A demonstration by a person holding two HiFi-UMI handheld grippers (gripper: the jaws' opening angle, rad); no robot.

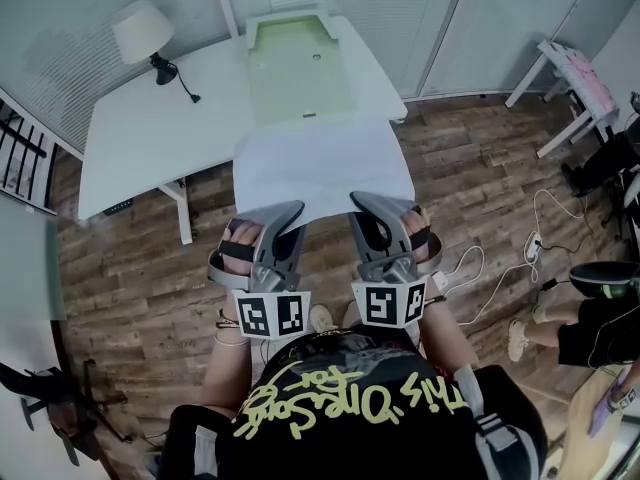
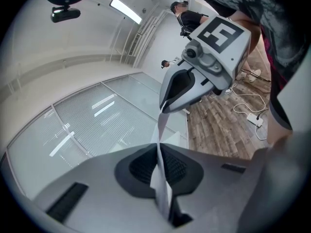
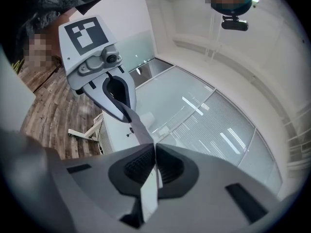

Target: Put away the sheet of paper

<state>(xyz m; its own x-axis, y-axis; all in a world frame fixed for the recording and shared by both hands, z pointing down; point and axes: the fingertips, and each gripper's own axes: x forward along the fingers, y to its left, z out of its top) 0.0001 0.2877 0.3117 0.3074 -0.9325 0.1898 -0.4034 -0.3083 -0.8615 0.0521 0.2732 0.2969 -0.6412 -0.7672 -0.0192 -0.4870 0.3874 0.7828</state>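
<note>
Sheet of paper [image 1: 322, 173] in two-claw pinch
Clamped by left claw [image 1: 296, 210] and right claw [image 1: 358, 201] at near corners, spreading forward beyond the tips. Light, limp, crease-prone; grip edges, keep taut.

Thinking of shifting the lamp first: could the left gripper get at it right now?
Probably not: the left gripper is shut on the sheet of paper, and the lamp stands far off on the table.

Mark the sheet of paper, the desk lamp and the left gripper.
sheet of paper [image 1: 322, 168]: head view, its middle.
desk lamp [image 1: 143, 28]: head view, its shade.
left gripper [image 1: 296, 208]: head view, tips of its fingers.
</note>
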